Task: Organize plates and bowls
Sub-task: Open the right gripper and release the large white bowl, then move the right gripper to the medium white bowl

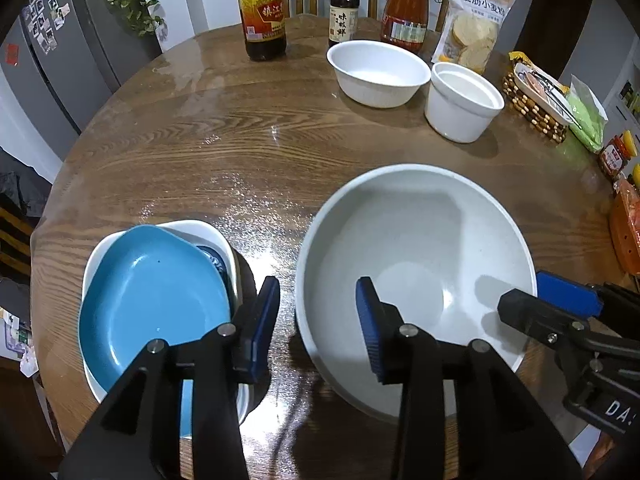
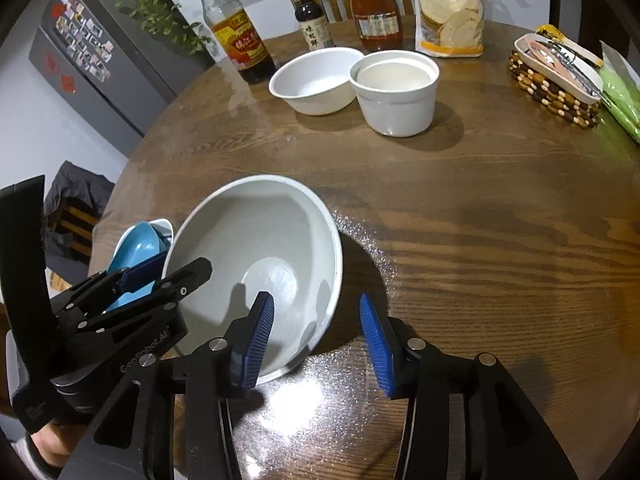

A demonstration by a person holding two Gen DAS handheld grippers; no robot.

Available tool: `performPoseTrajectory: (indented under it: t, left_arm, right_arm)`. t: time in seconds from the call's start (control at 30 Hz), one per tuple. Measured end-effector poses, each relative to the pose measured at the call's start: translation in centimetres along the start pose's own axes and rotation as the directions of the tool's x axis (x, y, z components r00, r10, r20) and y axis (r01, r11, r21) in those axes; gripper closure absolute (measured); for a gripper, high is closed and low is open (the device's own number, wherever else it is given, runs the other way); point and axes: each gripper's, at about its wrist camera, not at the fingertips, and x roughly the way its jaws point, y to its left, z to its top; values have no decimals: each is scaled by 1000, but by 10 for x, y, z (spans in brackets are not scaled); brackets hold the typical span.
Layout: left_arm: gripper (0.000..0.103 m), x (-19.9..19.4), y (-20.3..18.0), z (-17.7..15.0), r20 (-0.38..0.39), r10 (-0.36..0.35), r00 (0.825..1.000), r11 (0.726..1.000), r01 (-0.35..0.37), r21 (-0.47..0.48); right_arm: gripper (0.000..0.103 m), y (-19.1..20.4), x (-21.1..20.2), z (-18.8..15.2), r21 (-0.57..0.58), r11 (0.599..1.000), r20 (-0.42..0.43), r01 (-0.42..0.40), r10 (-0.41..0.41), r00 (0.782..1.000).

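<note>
A large white bowl (image 1: 420, 240) (image 2: 256, 232) stands on the round wooden table (image 1: 240, 140), empty. My left gripper (image 1: 316, 328) is open and straddles the bowl's left rim, one blue pad inside and one outside, neither pressing on it. My right gripper (image 2: 316, 340) is open astride the opposite rim in the same way. Each gripper shows in the other's view: the right gripper (image 1: 536, 300), the left gripper (image 2: 168, 272). Left of the bowl a blue plate (image 1: 152, 296) (image 2: 138, 248) lies in a white dish (image 1: 192, 226). A smaller white bowl (image 1: 378, 74) (image 2: 316, 80) and a white pot (image 1: 462, 102) (image 2: 394, 92) stand far back.
Three sauce bottles (image 1: 262, 8) and a flour bag (image 1: 476, 20) line the far edge. A beaded trivet with a small tray (image 2: 556, 76) sits at the right, with green packets beside it. Bare wood lies between the big bowl and the far dishes.
</note>
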Motion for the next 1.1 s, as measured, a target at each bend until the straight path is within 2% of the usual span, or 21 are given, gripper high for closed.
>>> performPoseTrajectory:
  t: [0.13,0.2,0.33,0.6,0.7,0.8,1.1]
  left_arm:
    - [47,-7,4,3,20,1,1000,1000,-1,-17]
    - [36,-12,7,5,34,7,999,1000,-7,-28]
    - [25,-19,14,10,47,11,999,998,-8,-56]
    - [24,-34,28,34,77,9,997,996,-1,-94]
    - [24,-47,28,54,127,12,992,996,-1,-91]
    - [24,-54,26,73,156,16,988,997,-4,-80]
    - [24,-41,4,140,149,-14,989,1000,15,-5]
  right_arm:
    - [56,-6,-8,3,23,1000,21,1,-2,1000]
    - [56,-11,-11,4,39,999,31,-1,0,1000]
    - [53,-22,-21,7,79,997,62,-7,2,998]
    - [50,-36,-68,29,97,995,191,3,-21,981]
    - [44,-36,-83,40,93,996,230,6,-28,973]
    - [43,-34,-95,51,79,997,258,13,-33,966]
    - [43,-21,-124,94,31,999,357,18,-28,933]
